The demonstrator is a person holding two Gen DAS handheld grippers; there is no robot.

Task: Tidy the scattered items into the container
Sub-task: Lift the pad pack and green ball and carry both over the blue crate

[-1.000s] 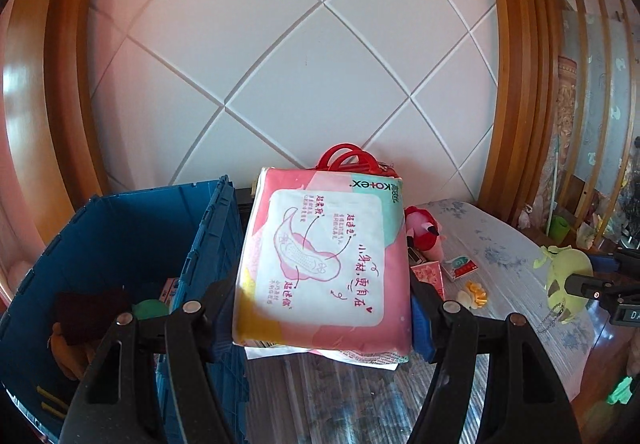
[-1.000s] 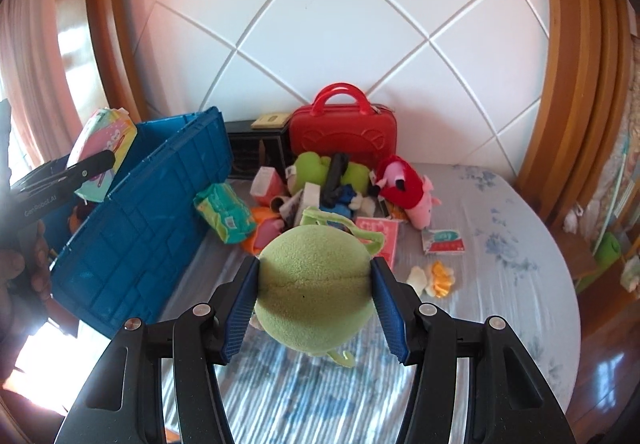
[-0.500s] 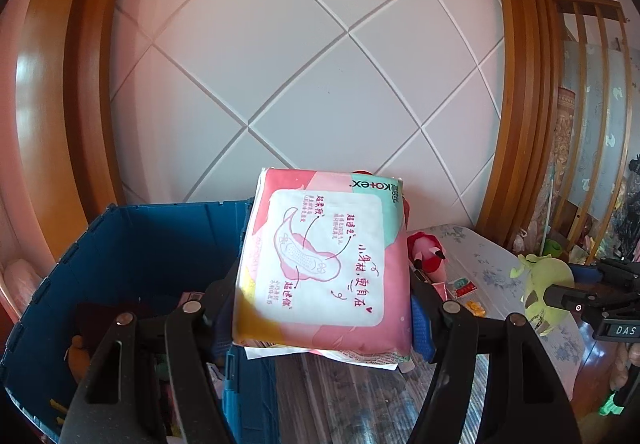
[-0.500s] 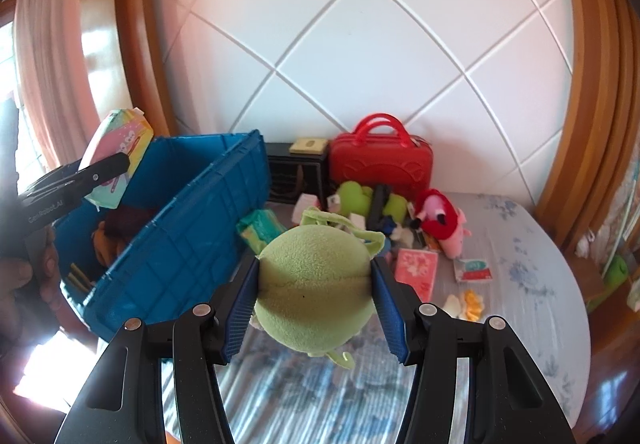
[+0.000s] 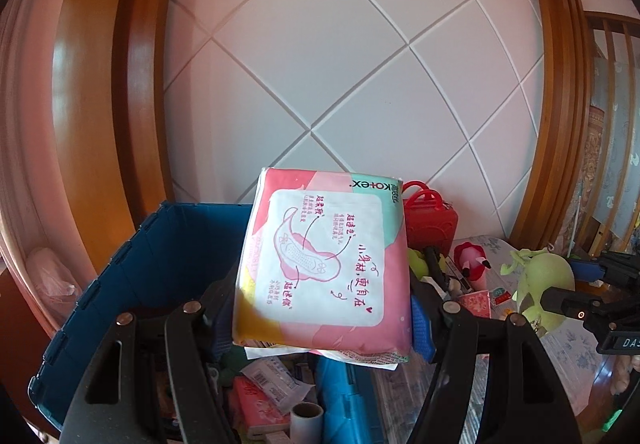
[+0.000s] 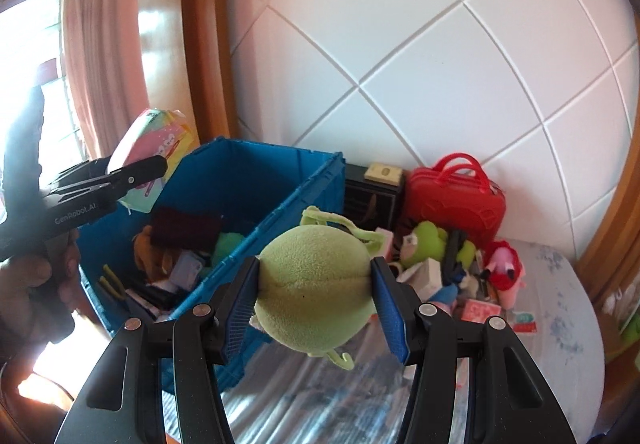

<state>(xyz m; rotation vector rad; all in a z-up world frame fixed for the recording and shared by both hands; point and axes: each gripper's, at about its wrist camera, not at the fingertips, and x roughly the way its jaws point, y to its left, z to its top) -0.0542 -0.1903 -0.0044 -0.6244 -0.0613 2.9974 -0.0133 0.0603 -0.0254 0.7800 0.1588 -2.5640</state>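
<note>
While the left gripper pinches a pink pad packet above the blue crate, the right gripper clamps a green plush ball beside it. Only the right view shows the crate's contents and the hand. Toys and a red case crowd the floral surface by the tiled wall.
</note>
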